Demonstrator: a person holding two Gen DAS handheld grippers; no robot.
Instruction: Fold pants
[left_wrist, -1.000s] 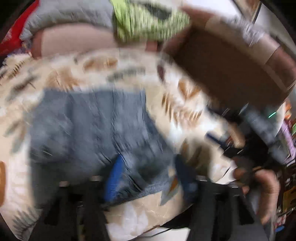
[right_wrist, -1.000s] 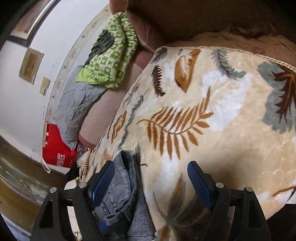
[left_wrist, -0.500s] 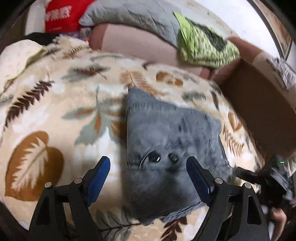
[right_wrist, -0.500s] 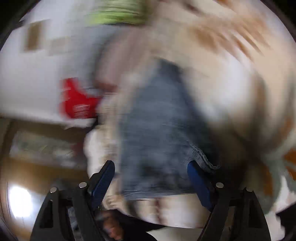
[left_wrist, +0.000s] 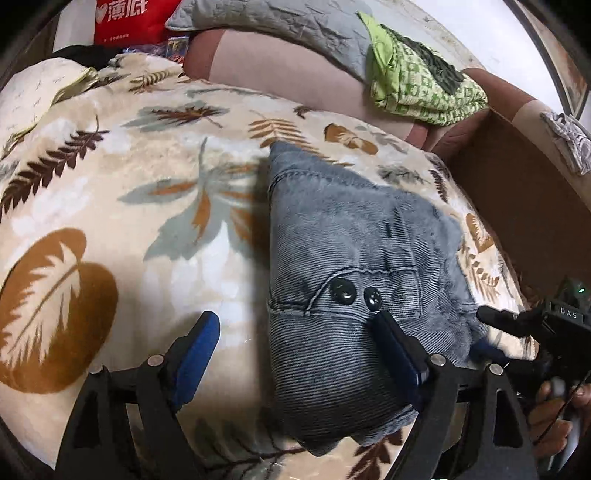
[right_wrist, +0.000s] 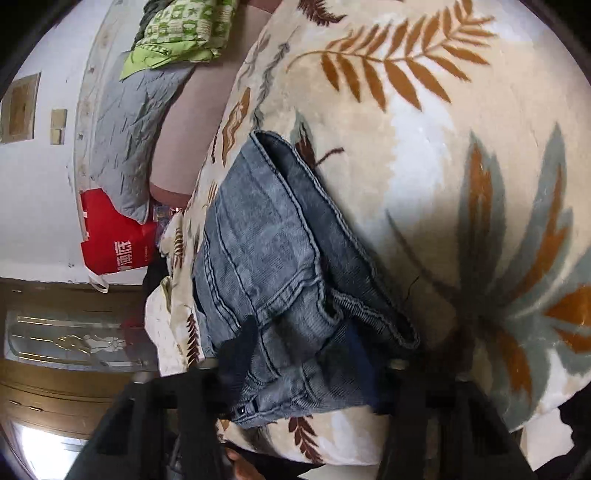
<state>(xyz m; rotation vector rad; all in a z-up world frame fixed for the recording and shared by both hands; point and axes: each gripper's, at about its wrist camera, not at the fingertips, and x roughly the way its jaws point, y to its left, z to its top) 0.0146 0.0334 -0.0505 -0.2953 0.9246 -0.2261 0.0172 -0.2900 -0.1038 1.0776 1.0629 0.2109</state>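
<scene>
The grey-blue corduroy pants (left_wrist: 354, 266) lie folded into a compact bundle on the leaf-print blanket (left_wrist: 122, 206), two black buttons facing up. My left gripper (left_wrist: 299, 350) is open and empty, hovering over the bundle's near left edge. In the right wrist view the pants (right_wrist: 273, 258) lie just ahead, and my right gripper (right_wrist: 295, 369) has its fingers pushed in around the bundle's near end. Its fingertips are blurred and partly hidden by cloth. The right gripper also shows in the left wrist view (left_wrist: 532, 325) at the bundle's right side.
A green patterned cloth (left_wrist: 421, 88) and a grey quilt (left_wrist: 280, 26) lie on the sofa back behind the blanket. A red bag (left_wrist: 129, 22) stands at the far left. A brown armrest (left_wrist: 517, 192) rises on the right. A door (right_wrist: 55, 350) shows at the left.
Both grippers have swung over the folded pants. The left one has steadied above the bundle's left edge. The right one has closed in on the bundle's near end.
</scene>
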